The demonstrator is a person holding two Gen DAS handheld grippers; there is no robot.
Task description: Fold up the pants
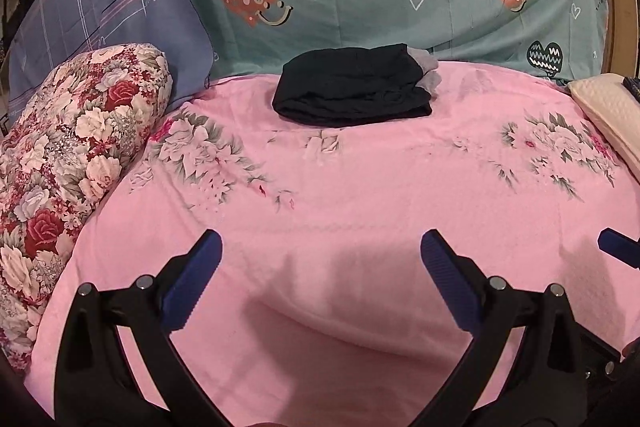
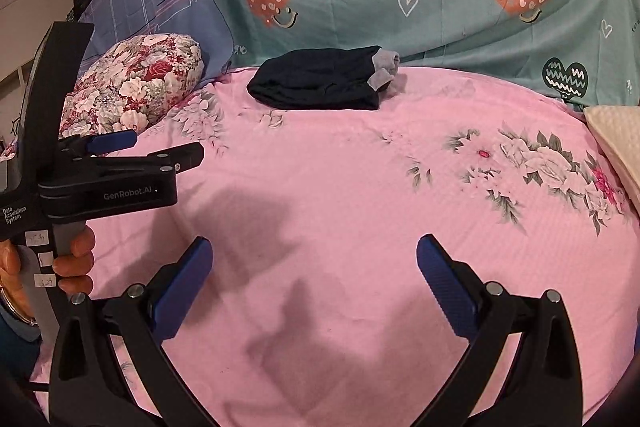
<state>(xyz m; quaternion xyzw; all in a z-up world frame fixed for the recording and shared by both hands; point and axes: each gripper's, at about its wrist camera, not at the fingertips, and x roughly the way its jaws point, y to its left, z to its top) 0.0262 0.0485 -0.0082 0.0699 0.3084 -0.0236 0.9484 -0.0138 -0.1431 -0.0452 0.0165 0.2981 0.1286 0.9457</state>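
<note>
folded pants [image 1: 352, 87] far across pink sheet [image 1: 360, 187], both jaws wide

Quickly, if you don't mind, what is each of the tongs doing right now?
Left tongs: open, holding nothing.
Right tongs: open, holding nothing.

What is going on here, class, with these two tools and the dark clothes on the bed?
A person holds a hand-held gripper in each hand above a pink floral bedsheet. The left hand-held gripper and the right hand-held gripper are both open and hold nothing. The dark pants, with grey cuffs, lie in a folded bundle at the far edge of the sheet, apart from both grippers. A floral pillow lies to the left.
</note>
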